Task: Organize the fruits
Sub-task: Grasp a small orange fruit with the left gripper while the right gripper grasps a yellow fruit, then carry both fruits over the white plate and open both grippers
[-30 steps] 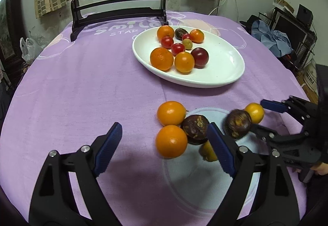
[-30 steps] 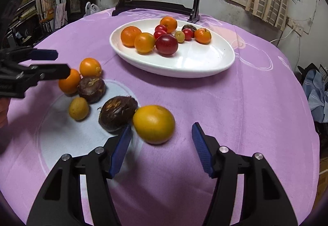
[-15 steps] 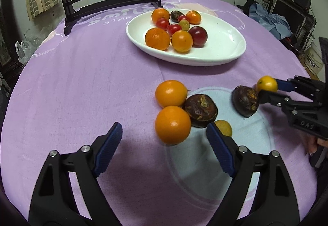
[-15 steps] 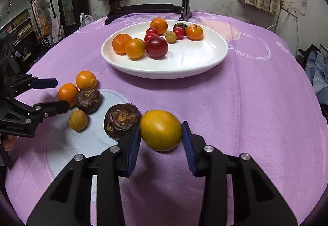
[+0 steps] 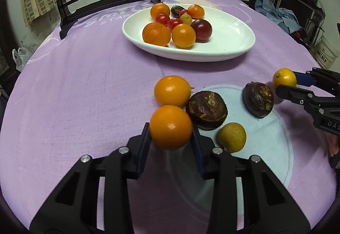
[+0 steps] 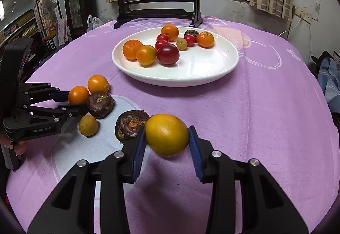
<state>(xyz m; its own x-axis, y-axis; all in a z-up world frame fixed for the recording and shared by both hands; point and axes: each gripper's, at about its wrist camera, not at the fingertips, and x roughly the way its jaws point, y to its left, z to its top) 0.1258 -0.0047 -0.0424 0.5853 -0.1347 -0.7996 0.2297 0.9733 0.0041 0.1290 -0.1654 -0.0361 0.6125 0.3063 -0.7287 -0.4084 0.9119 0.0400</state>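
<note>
Round table under a purple printed cloth (image 5: 74, 85), carved dark chair behind. My left gripper (image 5: 171, 144) is clamped on a round orange citrus fruit (image 5: 171, 127); my right gripper (image 6: 167, 144) is pinched on a yellow-orange oval fruit (image 6: 167, 134) — both jaws narrowed to fruit width. The white oval ceramic plate (image 6: 212, 72), already holding fruit, lies straight ahead of both, beyond the loose pile. I judge the right one nearer — clear run to the plate's bare near-right side; the left must pass over a wrinkled dark brown fruit (image 5: 206, 110).
</note>
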